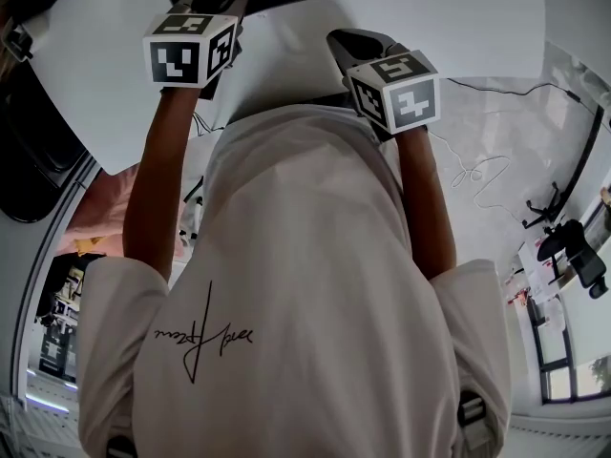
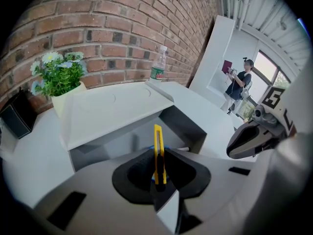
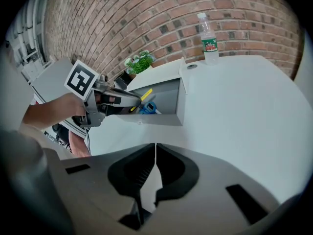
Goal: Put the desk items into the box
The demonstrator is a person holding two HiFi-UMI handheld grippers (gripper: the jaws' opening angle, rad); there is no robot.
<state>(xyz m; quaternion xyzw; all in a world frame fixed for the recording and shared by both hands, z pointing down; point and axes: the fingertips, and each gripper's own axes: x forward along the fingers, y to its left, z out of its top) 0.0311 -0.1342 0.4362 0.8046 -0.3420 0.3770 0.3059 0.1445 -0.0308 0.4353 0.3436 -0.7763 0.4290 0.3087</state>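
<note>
Bright, even daylight fills all three views. In the left gripper view the window [image 2: 271, 70] at 2 o'clock is blown out, and the box [image 2: 188, 126] holds a soft shadow inside. The white tabletop [image 3: 244, 106] glares almost featureless in the right gripper view. Fisheye bending bows the brick wall [image 2: 98, 23] and leaves black corners. The left claw [image 2: 159, 166] at 6 o'clock is blurred; the yellow cutter [image 2: 157, 138] looks sharper. In the head view the shirt [image 1: 305, 284] sits in duller shade.
</note>
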